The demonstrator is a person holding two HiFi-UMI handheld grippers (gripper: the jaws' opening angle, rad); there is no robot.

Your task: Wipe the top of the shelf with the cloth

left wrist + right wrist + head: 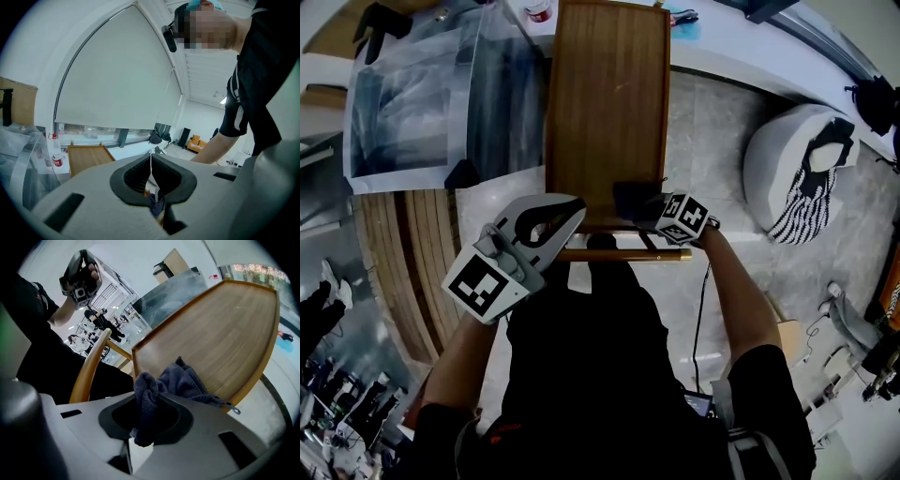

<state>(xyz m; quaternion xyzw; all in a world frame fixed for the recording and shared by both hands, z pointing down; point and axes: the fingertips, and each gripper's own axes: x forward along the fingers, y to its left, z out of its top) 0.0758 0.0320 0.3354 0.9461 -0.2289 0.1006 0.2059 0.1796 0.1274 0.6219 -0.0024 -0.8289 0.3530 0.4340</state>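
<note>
The shelf's wooden top (609, 103) with its raised rim runs away from me in the head view. A dark blue-grey cloth (636, 199) lies bunched on its near right corner. My right gripper (656, 210) is shut on the cloth (183, 380), a fold of which is pinched between the jaws of that gripper (146, 401), with the rest spread on the wood (220, 329). My left gripper (565, 216) hovers off the near left corner, above the shelf, touching nothing. Its jaws (151, 161) stand together with nothing in them. The shelf top (86, 157) shows beyond it.
A clear plastic box (431, 94) stands against the shelf's left side. A white pouf with a striped cloth (797, 169) sits on the floor to the right. A wooden rail (619, 254) crosses below the near edge. A red-capped bottle (57, 159) stands on the far counter.
</note>
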